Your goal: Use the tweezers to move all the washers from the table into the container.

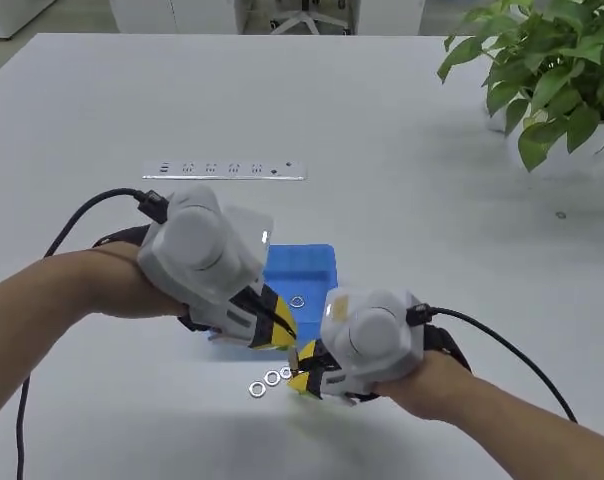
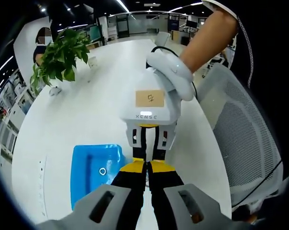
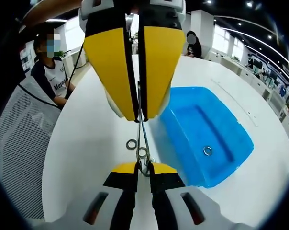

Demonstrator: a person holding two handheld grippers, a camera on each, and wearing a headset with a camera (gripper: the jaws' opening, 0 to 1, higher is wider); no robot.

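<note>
Worktop (image 1: 282,100): white, plain.
Container (image 1: 307,265): blue, at near side.
Washers (image 1: 271,379): short row just beside the container.
Socket strip (image 1: 225,170): farther back.
Potted plant (image 1: 552,70): far right.

An open-plan office: a long white table (image 1: 382,130), a potted plant (image 1: 547,70), a mesh chair (image 2: 245,129), ceiling strip lights (image 2: 123,5).

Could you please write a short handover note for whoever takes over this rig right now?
Grippers: the left gripper and the right gripper face each other, both shut on the tweezers.
Things: the blue container sits beside the jaws; three washers lie in a row on the table by the right gripper.
Done: one washer is in the container.
Left: those three.
</note>
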